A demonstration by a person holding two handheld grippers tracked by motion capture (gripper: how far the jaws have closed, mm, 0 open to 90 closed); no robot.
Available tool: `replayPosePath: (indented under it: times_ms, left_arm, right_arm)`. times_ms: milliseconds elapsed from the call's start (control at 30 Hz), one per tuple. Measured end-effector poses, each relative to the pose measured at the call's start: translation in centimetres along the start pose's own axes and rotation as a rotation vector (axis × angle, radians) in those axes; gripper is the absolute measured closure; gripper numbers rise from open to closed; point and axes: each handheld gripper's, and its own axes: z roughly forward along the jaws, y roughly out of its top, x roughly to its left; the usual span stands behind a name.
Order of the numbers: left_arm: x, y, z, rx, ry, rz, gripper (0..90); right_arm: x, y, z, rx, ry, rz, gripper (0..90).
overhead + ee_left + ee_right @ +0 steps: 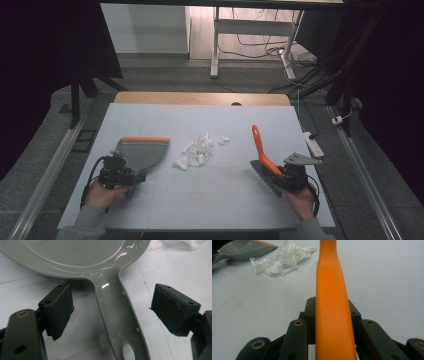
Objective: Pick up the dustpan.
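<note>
A grey dustpan (pixel 142 150) with an orange lip lies flat at the table's left. Its handle (pixel 117 315) runs between the jaws of my left gripper (pixel 131 176) (pixel 112 307), which stands open, with a gap between each pad and the handle. At the right, my right gripper (pixel 282 175) (pixel 332 306) is shut on the orange handle (pixel 260 145) (pixel 332 302) of a hand brush, whose handle sticks up and away and whose dark head (pixel 262 172) rests low by the table. A heap of crumpled white paper scraps (pixel 200 150) (pixel 279 260) lies between dustpan and brush.
The pale table (pixel 200 200) has a wooden strip (pixel 200 98) along its far edge. A white power strip (pixel 313 145) lies just off the right edge. Desk legs and cables stand on the floor beyond.
</note>
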Motion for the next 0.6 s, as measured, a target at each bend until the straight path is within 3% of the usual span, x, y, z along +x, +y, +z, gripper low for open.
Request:
replayPosePath:
  times_ms: [400, 600]
  left_arm:
    - [0.2, -0.1, 1.4, 0.006, 0.005, -0.035, 25.6]
    - [-0.3, -0.1, 1.9, 0.004, 0.035, -0.033, 29.8]
  right_arm:
    - [-0.1, 0.0, 0.0, 0.0, -0.004, -0.005, 70.3]
    - [0.0, 0.0, 0.0, -0.003, -0.014, -0.009, 70.3]
